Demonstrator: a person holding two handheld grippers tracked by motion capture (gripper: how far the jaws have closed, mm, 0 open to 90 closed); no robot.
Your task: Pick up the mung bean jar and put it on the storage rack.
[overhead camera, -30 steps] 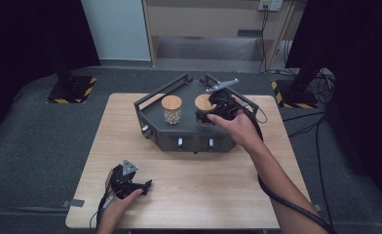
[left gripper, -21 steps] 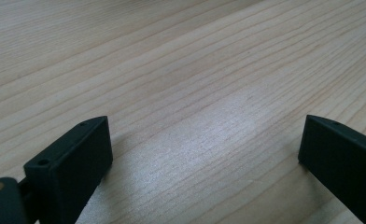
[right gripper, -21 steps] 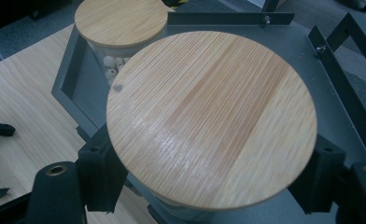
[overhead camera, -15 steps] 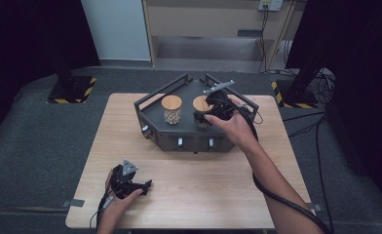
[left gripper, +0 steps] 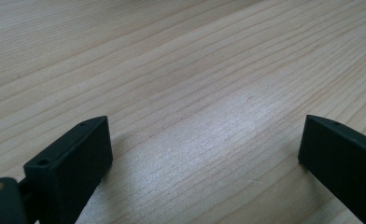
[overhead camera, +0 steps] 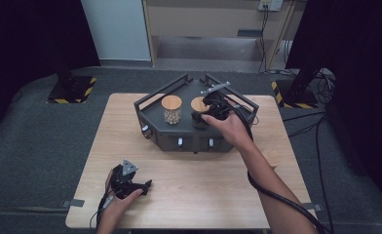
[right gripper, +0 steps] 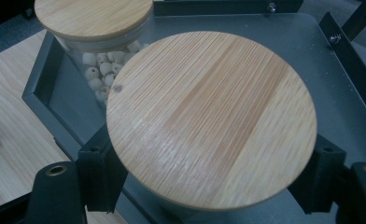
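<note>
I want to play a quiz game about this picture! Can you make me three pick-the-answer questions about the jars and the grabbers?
1. Where do the round glass jars with wooden lids stand?
A. on the floor
B. on the dark grey metal tray
C. on the bare light wooden table

2. How many jars are there?
A. two
B. four
C. five

3. How are the left gripper's jaws?
A. shut on a jar
B. holding a spoon
C. open, holding nothing

Answers: 1 B, both stand inside the tray's rails. 2 A, the bead-filled jar and the jar between the right gripper's jaws. 3 C, bare table shows between them.
</note>
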